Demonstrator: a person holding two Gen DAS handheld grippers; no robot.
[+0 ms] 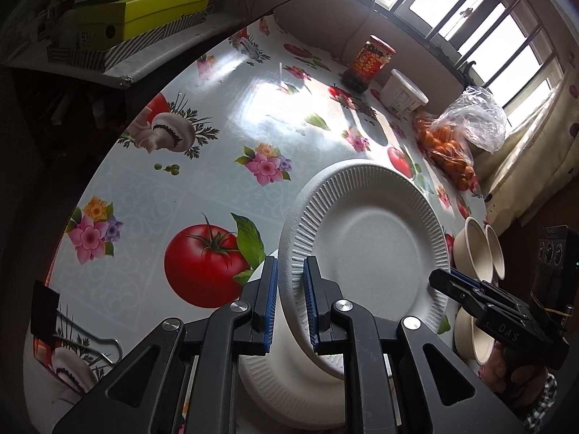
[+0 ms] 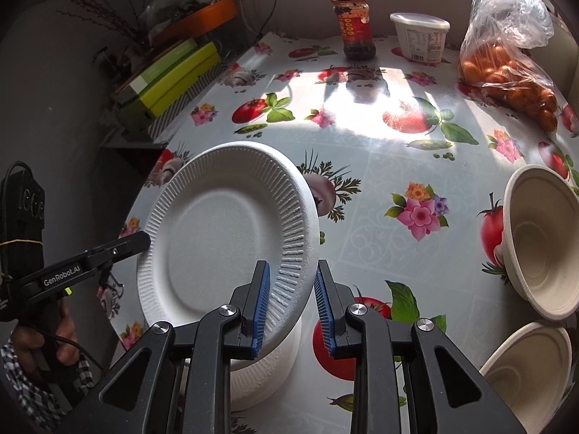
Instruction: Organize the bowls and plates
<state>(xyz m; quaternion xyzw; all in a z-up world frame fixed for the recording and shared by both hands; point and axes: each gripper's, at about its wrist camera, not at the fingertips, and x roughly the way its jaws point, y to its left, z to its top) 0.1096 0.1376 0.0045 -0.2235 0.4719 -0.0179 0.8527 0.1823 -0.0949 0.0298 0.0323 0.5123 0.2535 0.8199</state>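
Straddling the plate [image 1: 365, 231] rim, the left gripper [image 1: 291, 285] is seen released above a plate stack [image 1: 289, 390]. From the right wrist, the right gripper [image 2: 292, 296] also straddles it, unclenched; bowls [image 2: 539, 238] are left unstacked.

Both wrist views look closely from opposite sides, sharing the white plate [image 1: 365, 231] and table [image 2: 380, 188]
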